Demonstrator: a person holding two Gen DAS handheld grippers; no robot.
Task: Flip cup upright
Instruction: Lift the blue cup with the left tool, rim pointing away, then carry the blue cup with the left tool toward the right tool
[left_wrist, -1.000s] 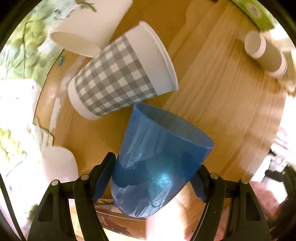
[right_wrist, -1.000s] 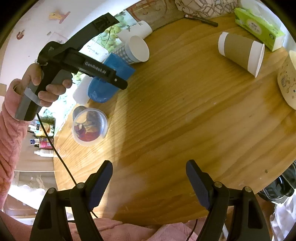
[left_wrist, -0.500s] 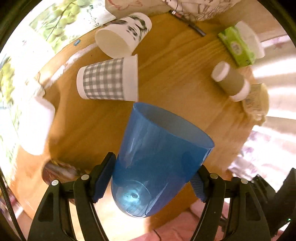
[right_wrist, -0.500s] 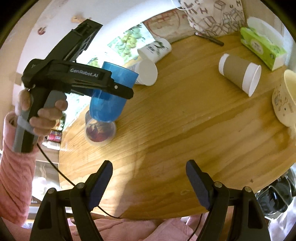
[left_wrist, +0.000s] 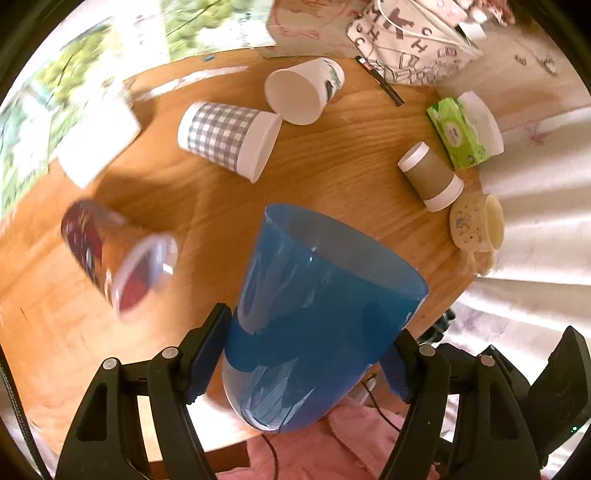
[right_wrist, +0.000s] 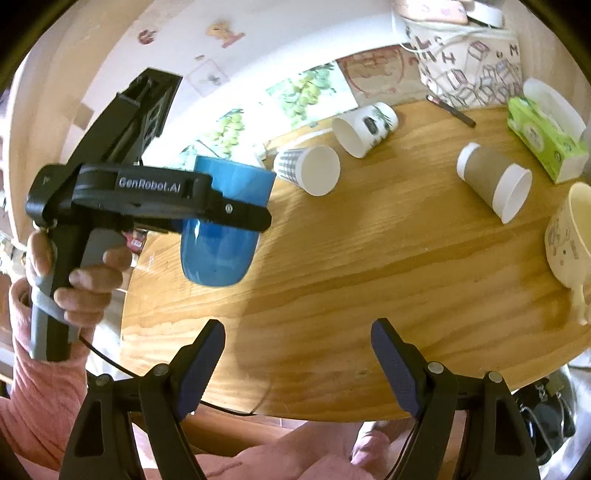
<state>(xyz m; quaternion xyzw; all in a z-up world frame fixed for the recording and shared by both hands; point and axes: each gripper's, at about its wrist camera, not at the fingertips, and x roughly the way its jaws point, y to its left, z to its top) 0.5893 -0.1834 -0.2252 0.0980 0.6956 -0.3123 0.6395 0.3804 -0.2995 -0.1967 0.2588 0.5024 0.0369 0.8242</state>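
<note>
The left tool (left_wrist: 310, 354) pinches the blue cup (left_wrist: 317, 317) between its two pads, one on each side of the cup's lower body. In the right wrist view the same blue cup (right_wrist: 225, 221) hangs in the air above the near-left edge of the counter (right_wrist: 369, 273), mouth up and rounded base down, clear of the wood. A hand (right_wrist: 74, 277) in a pink sleeve grips the tool's grey handle. The right tool (right_wrist: 297, 363) is spread wide with nothing between its pads, low over the counter's near edge.

The counter is a round wooden top. Against the wall at its far side stands a printed cloth bag (right_wrist: 469, 74), with fruit-pattern sheets (right_wrist: 306, 92) to its left. A green tissue box (right_wrist: 546, 147) sits at the far right. Near the right edge a cream mug (right_wrist: 569, 236) lies tipped on its side, mouth toward the camera.

Several cups lie on their sides. A brown-sleeved paper cup (right_wrist: 495, 181) lies between the mug and the tissue box, apart from both. A grey checked paper cup (left_wrist: 229, 138) lies at the far left of the counter, its rim just beside a white printed paper cup (left_wrist: 303, 92); whether the two touch is unclear. In the left wrist view a clear plastic cup (left_wrist: 118, 254) with red inside appears blurred at the left, also on its side. A dark pen (left_wrist: 380, 86) lies by the bag's foot.
</note>
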